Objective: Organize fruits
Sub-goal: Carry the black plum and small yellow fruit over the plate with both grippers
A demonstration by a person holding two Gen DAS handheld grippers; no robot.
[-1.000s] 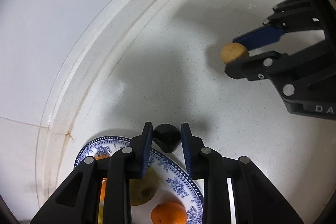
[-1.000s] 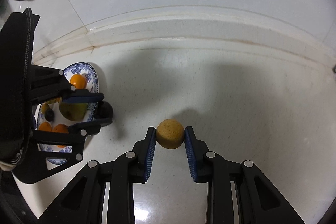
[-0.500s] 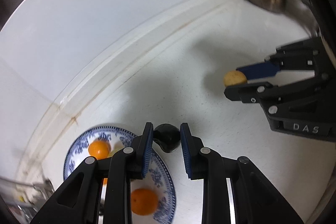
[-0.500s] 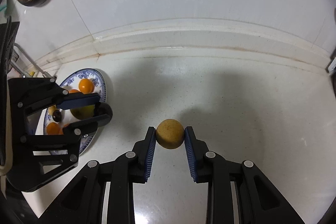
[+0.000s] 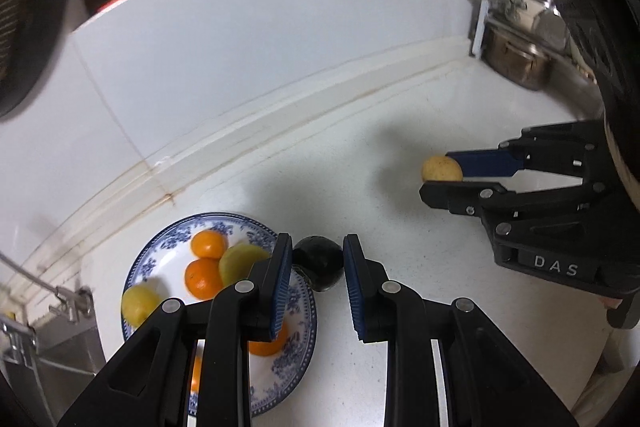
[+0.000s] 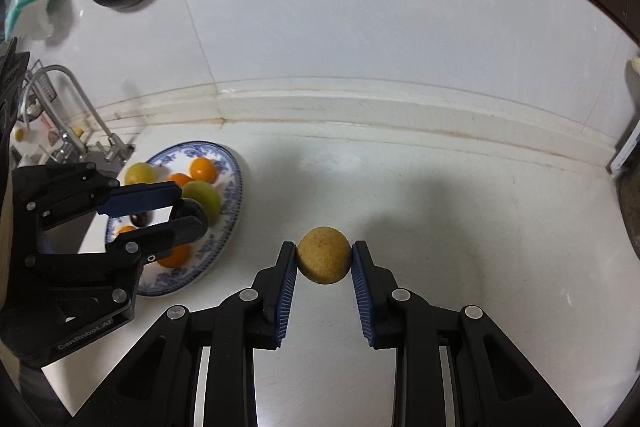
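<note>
Both fruits are coming up off the counter compared with a second ago: more wall and cupboard is showing in each view, and the plate is looking smaller below. Nearest the left wrist camera, the left gripper (image 5: 316, 267) is clamping a dark round fruit (image 5: 319, 263) between its blue pads, holding it just over the near right rim of the blue-patterned plate (image 5: 160, 247). In the right wrist view, the right gripper (image 6: 324, 261) is squeezing a speckled yellow-brown fruit (image 6: 324, 255) tight, well to the right of the plate and above bare white counter (image 6: 460, 219). That suggests both picks are done and the carry to the plate is beginning.

The plate is holding several oranges (image 5: 208, 245), two yellow-green fruits (image 5: 240, 261) and, seen from the right, something small and dark under the left fingers. Farther off, a faucet (image 6: 80, 107) is standing left of the plate, and a metal pot (image 5: 516, 59) is sitting in the far right corner.
</note>
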